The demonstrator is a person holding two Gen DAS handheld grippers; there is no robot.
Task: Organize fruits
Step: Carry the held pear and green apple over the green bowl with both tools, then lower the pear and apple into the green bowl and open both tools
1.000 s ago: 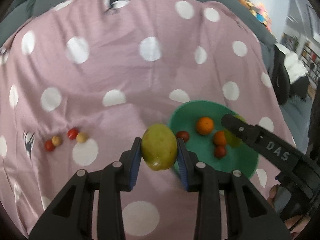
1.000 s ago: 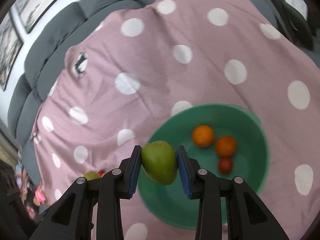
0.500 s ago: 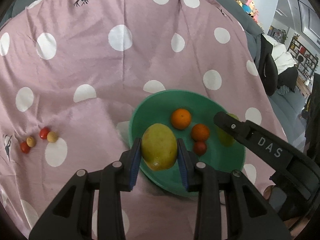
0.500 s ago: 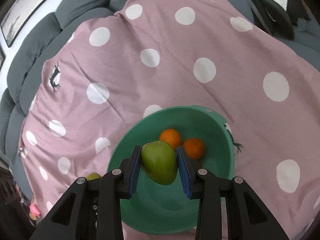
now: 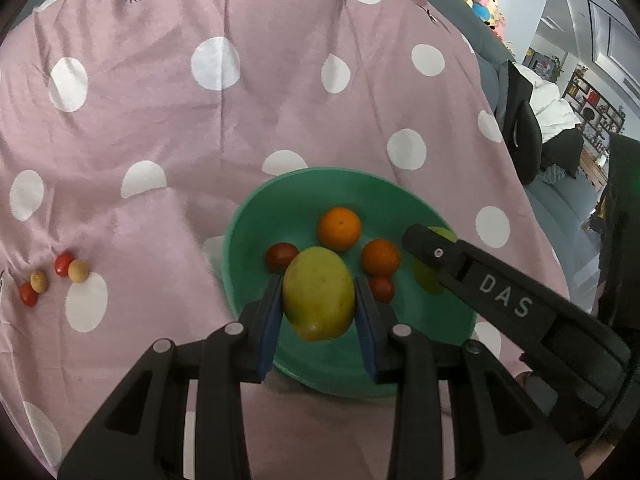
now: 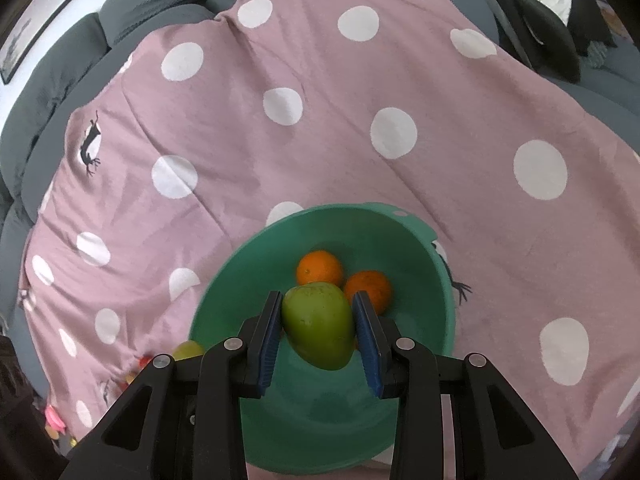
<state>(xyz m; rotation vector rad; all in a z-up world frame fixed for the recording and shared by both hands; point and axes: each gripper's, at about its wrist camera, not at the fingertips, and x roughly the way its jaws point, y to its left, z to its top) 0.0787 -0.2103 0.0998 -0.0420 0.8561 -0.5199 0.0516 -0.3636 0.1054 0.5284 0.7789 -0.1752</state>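
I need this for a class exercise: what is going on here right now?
A person holds two grippers over a green bowl on a pink spotted cloth. The left gripper is shut on a yellowish mango; the right gripper is shut on a green mango. Two oranges already lie in the bowl. Four small fruits remain on the cloth.

surface: pink polka-dot blanket over grey sofa | on it: green bowl, four small red and yellow tomatoes well apart to its left
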